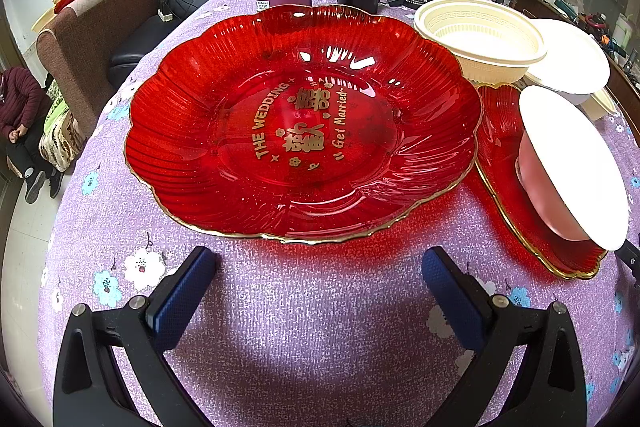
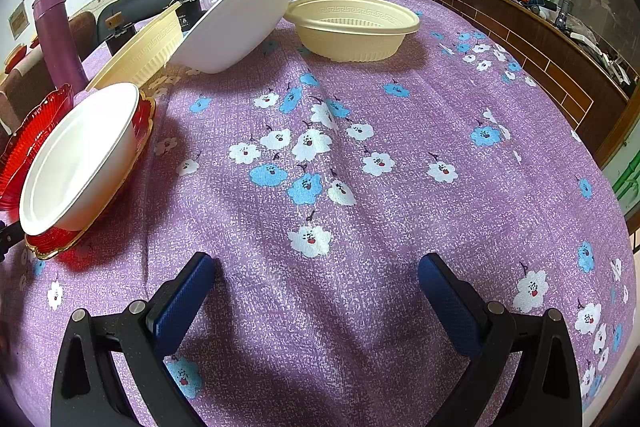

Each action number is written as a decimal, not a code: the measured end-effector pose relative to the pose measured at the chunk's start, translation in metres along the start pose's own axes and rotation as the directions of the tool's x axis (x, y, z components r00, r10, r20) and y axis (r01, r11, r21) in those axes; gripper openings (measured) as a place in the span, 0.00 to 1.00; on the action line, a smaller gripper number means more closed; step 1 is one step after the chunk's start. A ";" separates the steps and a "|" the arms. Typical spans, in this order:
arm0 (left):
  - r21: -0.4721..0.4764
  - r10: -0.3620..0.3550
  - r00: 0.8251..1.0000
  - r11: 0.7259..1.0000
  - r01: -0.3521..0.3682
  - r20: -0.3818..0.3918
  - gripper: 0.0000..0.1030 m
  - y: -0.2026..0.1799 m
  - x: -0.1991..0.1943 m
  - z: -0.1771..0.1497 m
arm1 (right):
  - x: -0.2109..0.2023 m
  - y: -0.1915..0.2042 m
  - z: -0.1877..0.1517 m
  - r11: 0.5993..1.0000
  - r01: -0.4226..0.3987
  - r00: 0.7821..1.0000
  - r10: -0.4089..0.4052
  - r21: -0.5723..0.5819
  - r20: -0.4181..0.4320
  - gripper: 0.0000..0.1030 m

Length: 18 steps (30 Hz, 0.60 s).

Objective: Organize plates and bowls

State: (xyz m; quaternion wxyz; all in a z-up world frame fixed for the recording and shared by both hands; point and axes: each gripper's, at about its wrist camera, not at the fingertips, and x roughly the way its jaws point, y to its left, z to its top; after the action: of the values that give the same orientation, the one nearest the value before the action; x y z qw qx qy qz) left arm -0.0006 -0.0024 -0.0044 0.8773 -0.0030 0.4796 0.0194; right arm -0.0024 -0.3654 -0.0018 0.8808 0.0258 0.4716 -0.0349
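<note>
Plates and bowls wait on the bench, both claws wide open and empty.

Just ahead of the left claw point(image 1: 320, 267) lies the big red plate point(image 1: 304, 123), flat on the purple flowered cloth point(image 2: 360, 155); it looks like thin stiff plastic, light and glossy, so probably slippery, and its scalloped gold rim near the claw seems the best place to pinch. To its right a second red plate point(image 1: 532, 227) carries a white bowl point(image 1: 572, 167) that sits tilted on it. Farther back a cream bowl point(image 1: 480, 39) touches the big plate's rim, and another white bowl point(image 2: 236, 23) leans against it. A second cream bowl point(image 2: 352, 27) stands apart. I judge these bowls light, a little flexible, easy to tip; grip them by the rim wall. The right claw point(image 2: 316, 275) hovers over bare cloth.
</note>
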 end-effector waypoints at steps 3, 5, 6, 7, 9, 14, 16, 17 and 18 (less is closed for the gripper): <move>0.000 0.000 1.000 1.000 0.000 0.000 1.00 0.000 0.000 0.000 | 0.000 0.000 0.000 1.000 0.000 1.000 0.000 0.000 0.000 0.99; 0.000 0.000 1.000 1.000 0.000 0.000 1.00 0.000 0.000 0.000 | 0.000 0.000 0.000 1.000 0.000 1.000 0.000 0.000 0.000 0.99; 0.000 0.000 1.000 1.000 0.000 0.000 1.00 0.000 0.000 0.000 | 0.000 0.000 0.000 1.000 0.000 1.000 0.000 0.000 0.000 0.99; 0.000 0.000 1.000 1.000 0.000 0.000 1.00 0.000 0.000 0.000 | 0.000 0.000 0.000 1.000 0.000 1.000 0.000 0.000 0.000 0.99; 0.000 0.000 1.000 1.000 0.000 0.000 1.00 0.000 0.000 0.000 | 0.000 0.000 0.000 1.000 0.000 1.000 0.000 0.000 0.000 0.99; 0.000 0.000 1.000 1.000 0.000 0.000 1.00 0.000 0.000 0.000 | 0.000 0.000 0.000 1.000 0.000 1.000 0.000 0.000 0.000 0.99; -0.001 0.001 1.000 1.000 -0.001 0.000 1.00 0.000 0.000 0.000 | 0.000 0.000 0.000 1.000 0.000 1.000 0.000 0.000 0.000 0.99; -0.005 0.004 1.000 1.000 -0.004 0.001 1.00 0.000 -0.001 0.000 | 0.000 0.000 0.000 1.000 0.000 1.000 0.000 0.000 0.000 0.99; -0.006 0.009 1.000 1.000 -0.009 0.002 1.00 0.001 -0.002 -0.001 | 0.000 0.000 0.000 1.000 0.000 1.000 0.000 0.000 0.000 0.99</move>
State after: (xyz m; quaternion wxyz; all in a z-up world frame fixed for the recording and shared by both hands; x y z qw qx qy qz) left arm -0.0029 -0.0011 -0.0032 0.8777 -0.0036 0.4785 0.0246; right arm -0.0026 -0.3657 -0.0017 0.8808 0.0258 0.4715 -0.0350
